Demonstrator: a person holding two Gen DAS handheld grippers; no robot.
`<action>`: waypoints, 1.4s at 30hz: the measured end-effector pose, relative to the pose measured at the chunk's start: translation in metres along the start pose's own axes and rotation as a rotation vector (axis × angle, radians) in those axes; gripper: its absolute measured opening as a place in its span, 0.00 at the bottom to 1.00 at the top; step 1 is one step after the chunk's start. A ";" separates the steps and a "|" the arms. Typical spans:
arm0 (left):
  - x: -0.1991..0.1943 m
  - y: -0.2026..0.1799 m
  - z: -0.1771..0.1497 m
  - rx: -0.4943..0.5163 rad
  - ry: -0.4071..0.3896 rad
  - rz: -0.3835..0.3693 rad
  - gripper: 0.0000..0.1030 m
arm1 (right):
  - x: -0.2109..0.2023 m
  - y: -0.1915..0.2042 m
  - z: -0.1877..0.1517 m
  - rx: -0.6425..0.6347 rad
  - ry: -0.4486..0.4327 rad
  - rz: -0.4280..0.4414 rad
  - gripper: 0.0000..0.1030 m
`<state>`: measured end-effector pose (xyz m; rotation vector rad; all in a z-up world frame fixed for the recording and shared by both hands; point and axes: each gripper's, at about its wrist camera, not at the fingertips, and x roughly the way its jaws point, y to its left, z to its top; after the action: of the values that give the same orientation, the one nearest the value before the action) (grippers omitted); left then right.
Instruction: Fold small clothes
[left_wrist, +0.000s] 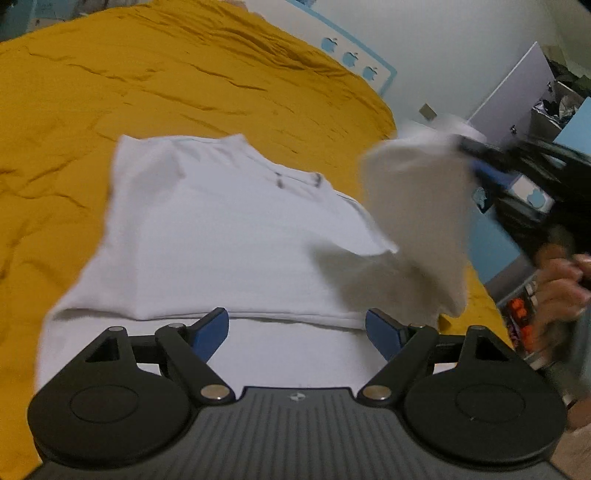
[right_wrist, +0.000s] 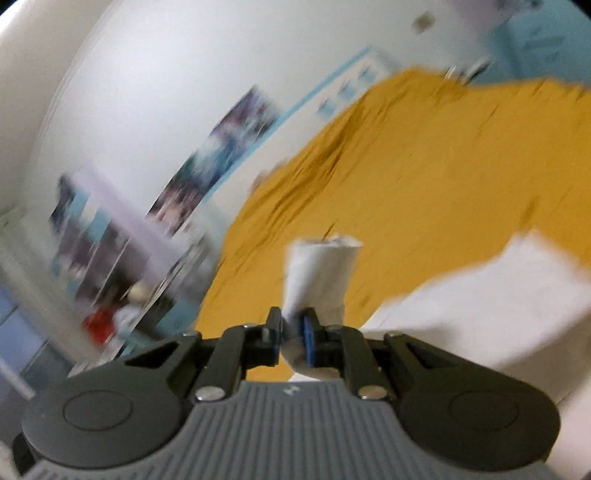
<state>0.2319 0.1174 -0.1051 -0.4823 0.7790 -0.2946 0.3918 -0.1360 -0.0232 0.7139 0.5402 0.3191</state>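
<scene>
Because a fold needs one side of the cloth anchored by its own weight while the other is carried over, the small white cotton T-shirt (left_wrist: 221, 236) lies spread flat on the mustard-yellow wrinkled bedspread (left_wrist: 110, 92), neckline at the far end of the shirt and hem at the near end. The right gripper (right_wrist: 291, 332) has its blue-padded jaws pinched together on a bunched piece of that shirt, apparently the sleeve or side edge on the shirt's right (the blur makes it hard to say which), and holds it raised above the shirt's body so the fabric hangs free instead of dragging across the layer beneath. From the left wrist view this lifted flap (left_wrist: 413, 221) stands over the shirt's right side, casting a shadow on the shirt below.

The left gripper (left_wrist: 297, 332) hovers at the shirt's near hem with its jaws spread wide and nothing between them, probably placed there to pin or catch the hem once the flap comes across. Judging from this, the first lengthwise fold is only under way.
</scene>
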 end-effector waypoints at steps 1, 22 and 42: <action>-0.003 0.004 -0.001 0.005 -0.009 0.017 0.94 | 0.018 0.010 -0.021 -0.026 0.037 0.003 0.06; 0.033 0.068 0.021 -0.446 -0.110 -0.064 0.83 | -0.063 -0.076 -0.031 -0.203 0.070 -0.120 0.55; 0.076 0.076 0.004 -0.610 -0.118 -0.086 0.30 | -0.069 -0.146 -0.036 -0.108 0.095 -0.126 0.59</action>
<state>0.2926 0.1514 -0.1876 -1.0999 0.7271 -0.1000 0.3286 -0.2529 -0.1219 0.5601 0.6506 0.2637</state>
